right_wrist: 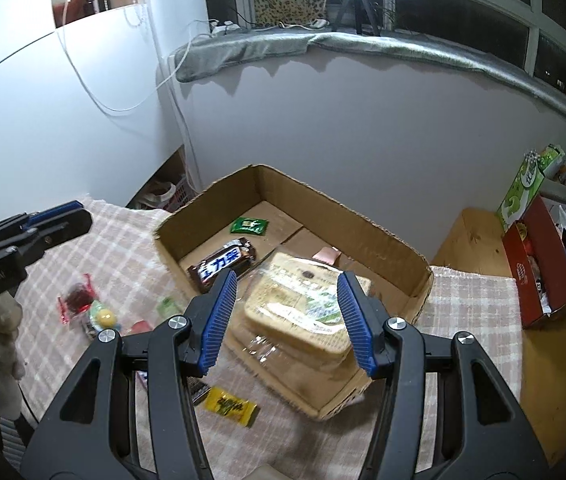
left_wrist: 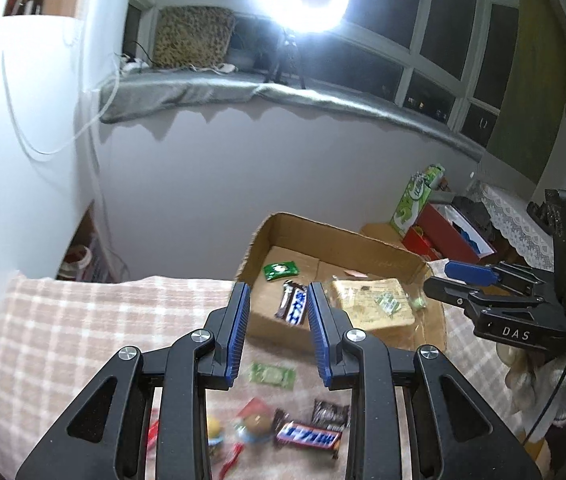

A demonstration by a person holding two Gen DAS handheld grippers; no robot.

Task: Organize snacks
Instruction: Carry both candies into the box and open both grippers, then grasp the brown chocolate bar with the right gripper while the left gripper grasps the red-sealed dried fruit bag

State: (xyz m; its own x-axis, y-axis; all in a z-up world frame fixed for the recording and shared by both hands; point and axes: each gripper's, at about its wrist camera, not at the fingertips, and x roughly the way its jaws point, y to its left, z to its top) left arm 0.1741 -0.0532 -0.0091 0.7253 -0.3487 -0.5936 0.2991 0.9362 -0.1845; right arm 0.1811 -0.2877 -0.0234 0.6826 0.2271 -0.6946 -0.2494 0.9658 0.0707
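Snack bar [right_wrist: 223,266] lay flat in cardboard box [right_wrist: 367,236], long axis diagonal, beside wrapped cake [right_wrist: 303,308] and green packet [right_wrist: 249,225]. Left tongs [left_wrist: 279,334] empty, blue pads apart, tilted down over checked cloth [left_wrist: 83,320]. Right tongs [right_wrist: 287,320] apart, empty, angled down above cake.

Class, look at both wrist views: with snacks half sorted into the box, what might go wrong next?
1. The bread pack lies near the box front edge; a careless reach may catch it.
2. Loose snacks, like the yellow packet, lie on the cloth close under the hands and may be swept aside.
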